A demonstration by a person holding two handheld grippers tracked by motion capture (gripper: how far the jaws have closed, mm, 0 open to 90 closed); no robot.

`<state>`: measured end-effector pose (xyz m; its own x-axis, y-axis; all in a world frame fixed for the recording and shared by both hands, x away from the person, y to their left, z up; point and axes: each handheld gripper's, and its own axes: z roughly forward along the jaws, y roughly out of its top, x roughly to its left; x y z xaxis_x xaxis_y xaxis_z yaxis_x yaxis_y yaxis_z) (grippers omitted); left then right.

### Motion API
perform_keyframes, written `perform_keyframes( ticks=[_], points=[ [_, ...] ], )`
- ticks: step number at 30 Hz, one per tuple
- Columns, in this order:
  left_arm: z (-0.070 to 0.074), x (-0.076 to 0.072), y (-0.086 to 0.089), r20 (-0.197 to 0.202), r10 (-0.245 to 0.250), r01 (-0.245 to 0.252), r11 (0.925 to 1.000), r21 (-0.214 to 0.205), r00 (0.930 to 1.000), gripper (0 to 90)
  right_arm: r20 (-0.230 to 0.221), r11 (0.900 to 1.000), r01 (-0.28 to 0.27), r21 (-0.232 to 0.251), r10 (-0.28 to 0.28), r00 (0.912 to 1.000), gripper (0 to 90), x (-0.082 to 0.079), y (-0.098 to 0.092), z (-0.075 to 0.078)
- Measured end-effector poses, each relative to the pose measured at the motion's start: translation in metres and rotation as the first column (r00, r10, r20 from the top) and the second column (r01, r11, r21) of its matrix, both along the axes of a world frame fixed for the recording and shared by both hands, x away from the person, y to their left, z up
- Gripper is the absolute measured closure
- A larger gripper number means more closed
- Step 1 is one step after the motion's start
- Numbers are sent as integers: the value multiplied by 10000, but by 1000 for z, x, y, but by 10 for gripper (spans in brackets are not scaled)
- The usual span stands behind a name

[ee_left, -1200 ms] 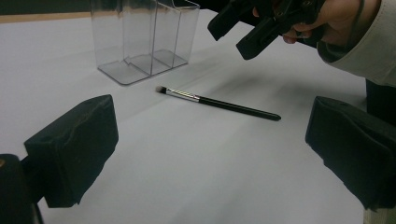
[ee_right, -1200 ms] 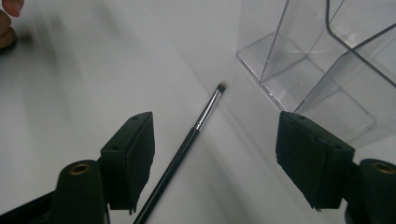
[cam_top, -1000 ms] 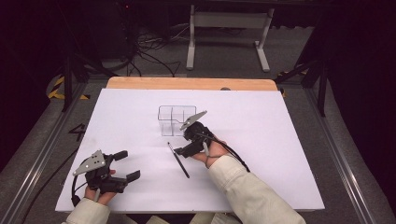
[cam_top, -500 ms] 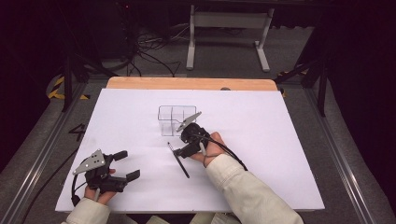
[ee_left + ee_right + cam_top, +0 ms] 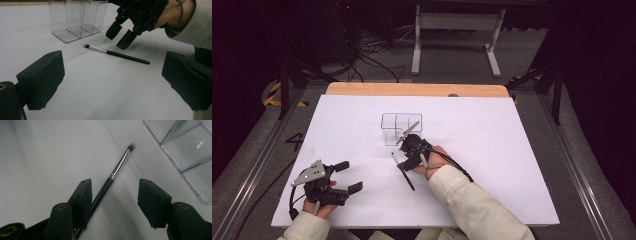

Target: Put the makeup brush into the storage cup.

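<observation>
One camera looks down from high above the white tabletop (image 5: 512, 150). Two ride low on the grippers, very close. All three see the brush (image 5: 403, 172) and clear box (image 5: 401, 127).

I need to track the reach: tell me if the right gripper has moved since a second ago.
Yes. The right gripper has slid away from the clear organizer, toward the makeup brush; its jaws have been closing, not yet gripping.

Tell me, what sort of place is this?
Probably a lab or recording workshop: a white-covered table on a metal-railed platform, loose cables on the floor behind, and a person working hand-held grippers near a makeup brush.
</observation>
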<state>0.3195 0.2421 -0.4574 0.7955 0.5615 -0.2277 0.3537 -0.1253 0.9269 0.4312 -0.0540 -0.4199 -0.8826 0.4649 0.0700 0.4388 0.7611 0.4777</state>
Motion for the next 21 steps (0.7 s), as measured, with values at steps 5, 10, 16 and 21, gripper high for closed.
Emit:
perform_keyframes(
  ticks=[5,10,16,21],
  points=[
    [0,0,0,-7,18,-18,10000,-8,10000,53,-58,9989,-102,-466,99,9999,498,0,9,-2],
    [0,0,0,-24,20,-20,10000,36,10000,50,-178,9962,-135,-858,120,9998,527,1,13,-6],
    [0,0,0,-43,13,-12,10000,28,10000,49,-34,9897,-210,-1419,207,9998,579,1,20,-8],
    [-1,1,0,-138,17,-17,10000,-29,9999,48,83,9820,-189,-1877,208,9997,633,0,25,-8]
  ],
)
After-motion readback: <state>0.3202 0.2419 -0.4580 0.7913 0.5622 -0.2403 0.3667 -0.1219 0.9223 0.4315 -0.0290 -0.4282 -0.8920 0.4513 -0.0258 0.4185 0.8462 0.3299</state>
